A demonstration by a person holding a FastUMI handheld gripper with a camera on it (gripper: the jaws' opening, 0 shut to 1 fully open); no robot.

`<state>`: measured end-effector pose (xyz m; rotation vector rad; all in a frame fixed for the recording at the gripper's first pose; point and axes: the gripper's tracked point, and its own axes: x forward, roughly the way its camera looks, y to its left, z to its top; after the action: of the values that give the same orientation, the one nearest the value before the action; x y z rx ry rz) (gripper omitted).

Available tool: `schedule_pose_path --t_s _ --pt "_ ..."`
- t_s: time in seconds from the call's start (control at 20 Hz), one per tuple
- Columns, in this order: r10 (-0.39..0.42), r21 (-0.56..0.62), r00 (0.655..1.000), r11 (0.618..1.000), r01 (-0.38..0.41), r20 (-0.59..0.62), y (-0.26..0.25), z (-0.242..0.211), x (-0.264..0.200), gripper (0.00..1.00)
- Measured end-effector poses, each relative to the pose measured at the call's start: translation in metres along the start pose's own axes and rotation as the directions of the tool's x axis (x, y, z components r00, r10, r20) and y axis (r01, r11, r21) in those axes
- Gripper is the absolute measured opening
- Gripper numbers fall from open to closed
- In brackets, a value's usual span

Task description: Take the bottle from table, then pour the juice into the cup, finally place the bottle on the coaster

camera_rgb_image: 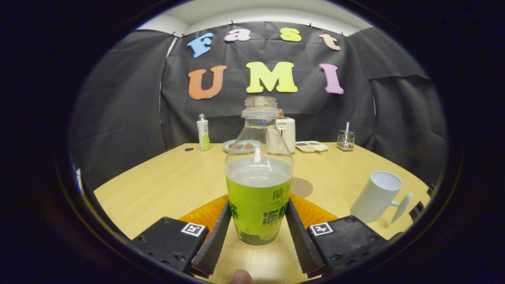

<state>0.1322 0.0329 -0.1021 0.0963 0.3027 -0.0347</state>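
A clear bottle with a green label stands upright between my fingers, uncapped and about half full of pale liquid. My gripper is shut on the bottle, one finger pressing each side of the label. I cannot tell whether its base touches the wooden table. A round brown coaster lies on the table just beyond the right finger. Further right stands a white cup, its handle pointing right and its mouth open upward.
Along the table's far edge, by the black cloth wall, stand a small white-and-green bottle, a plate with food, a white appliance, a divided tray and a metal holder. A person's fingertip shows behind the fingers.
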Motion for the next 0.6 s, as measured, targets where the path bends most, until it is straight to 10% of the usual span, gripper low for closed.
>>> schedule_pose_path --t_s 0.6 --pt "0.110 0.384 0.993 0.916 -0.114 0.033 -0.012 0.037 -0.017 0.79"
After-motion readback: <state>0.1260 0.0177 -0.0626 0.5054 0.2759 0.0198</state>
